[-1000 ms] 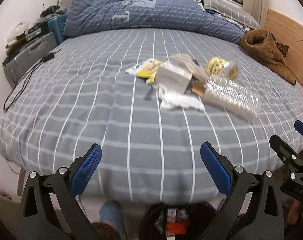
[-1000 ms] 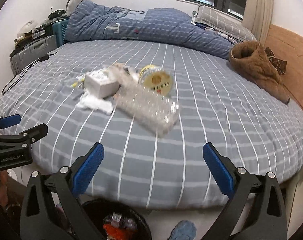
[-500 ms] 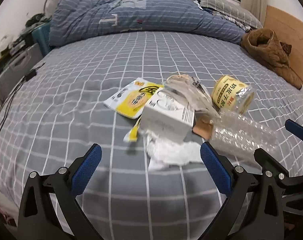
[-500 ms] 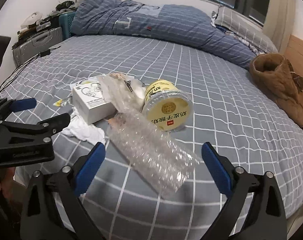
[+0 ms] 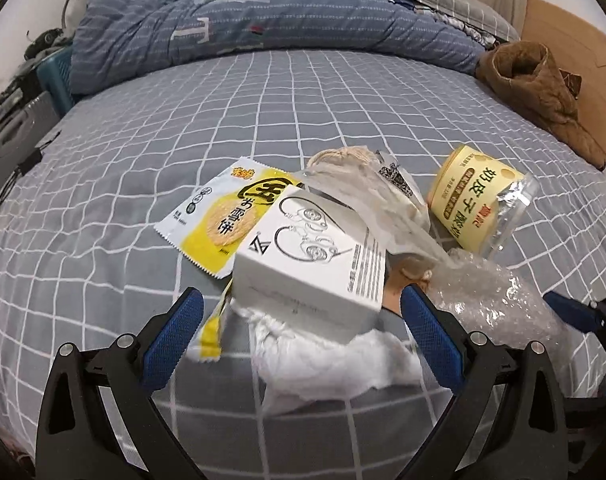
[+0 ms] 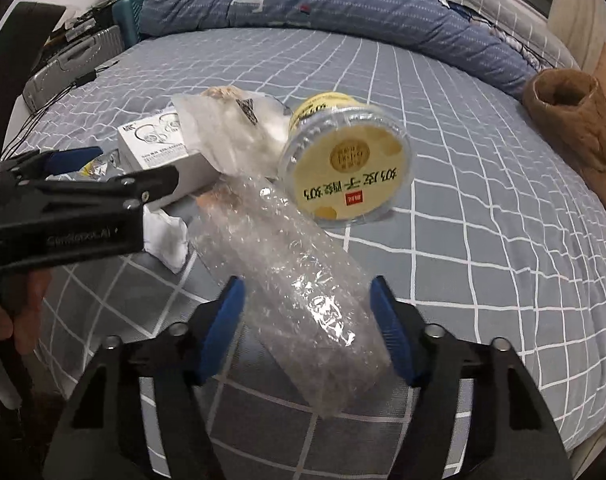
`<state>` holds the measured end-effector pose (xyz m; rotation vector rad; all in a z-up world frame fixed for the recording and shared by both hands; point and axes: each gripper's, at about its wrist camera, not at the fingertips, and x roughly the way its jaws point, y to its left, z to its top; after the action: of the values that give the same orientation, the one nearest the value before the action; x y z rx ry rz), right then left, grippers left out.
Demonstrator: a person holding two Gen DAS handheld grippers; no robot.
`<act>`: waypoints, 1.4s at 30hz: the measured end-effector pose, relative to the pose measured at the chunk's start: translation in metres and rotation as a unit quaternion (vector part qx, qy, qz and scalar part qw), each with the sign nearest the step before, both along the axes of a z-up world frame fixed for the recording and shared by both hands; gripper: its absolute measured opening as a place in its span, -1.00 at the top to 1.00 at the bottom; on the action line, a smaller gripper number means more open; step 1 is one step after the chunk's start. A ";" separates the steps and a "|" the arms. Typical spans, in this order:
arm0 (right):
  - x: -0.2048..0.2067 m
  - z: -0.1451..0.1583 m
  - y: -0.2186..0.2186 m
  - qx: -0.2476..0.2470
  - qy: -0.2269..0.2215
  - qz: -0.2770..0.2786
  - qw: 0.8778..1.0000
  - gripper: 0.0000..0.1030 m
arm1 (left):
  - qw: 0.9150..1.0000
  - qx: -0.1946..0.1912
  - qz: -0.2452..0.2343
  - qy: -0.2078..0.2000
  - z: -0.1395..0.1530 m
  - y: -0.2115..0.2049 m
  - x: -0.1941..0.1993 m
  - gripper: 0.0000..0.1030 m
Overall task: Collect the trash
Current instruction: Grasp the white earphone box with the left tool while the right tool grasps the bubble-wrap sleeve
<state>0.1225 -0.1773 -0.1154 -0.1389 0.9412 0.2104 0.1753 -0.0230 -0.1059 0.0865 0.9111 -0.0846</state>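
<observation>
A pile of trash lies on the grey checked bed [image 5: 123, 168]. My left gripper [image 5: 299, 332] is open, its jaws either side of a white box [image 5: 311, 264] that rests on crumpled white tissue [image 5: 335, 364]. A yellow snack wrapper [image 5: 219, 220], a clear plastic bag [image 5: 367, 196] and a yellow tub [image 5: 475, 204] lie behind. My right gripper [image 6: 309, 320] is open with its jaws straddling a roll of bubble wrap [image 6: 299, 292], not visibly pressing it. The yellow tub [image 6: 347, 168] lies on its side just beyond. The left gripper [image 6: 115, 196] also shows at the left of the right wrist view.
A rumpled blue duvet [image 5: 263, 24] and pillows lie at the head of the bed. A brown garment [image 5: 539, 92] sits at the right edge by a wooden board. A grey suitcase [image 6: 67, 68] and cables stand off the bed's left side.
Both grippers have moved forward from the bed's foot over the pile. The left now brackets the white box, and the right has narrowed around the bubble wrap.
</observation>
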 end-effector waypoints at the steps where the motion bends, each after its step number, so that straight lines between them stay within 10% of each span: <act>1: 0.000 0.000 0.001 -0.001 0.001 0.001 1.000 -0.04 | 1.000 -0.002 -0.001 0.000 -0.001 0.000 0.003 -0.85; 12: -0.001 0.006 -0.001 -0.001 -0.004 -0.002 1.000 0.30 | 1.000 -0.006 -0.007 -0.008 -0.002 0.001 0.009 -0.44; 42: -0.024 0.049 -0.006 0.041 -0.046 -0.015 0.998 0.35 | 0.997 -0.044 0.003 -0.062 0.058 0.026 -0.060 -0.40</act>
<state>0.0986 -0.1835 -0.0664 -0.0589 0.8407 0.2126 0.1153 0.0027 -0.0478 0.0069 0.7832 -0.1118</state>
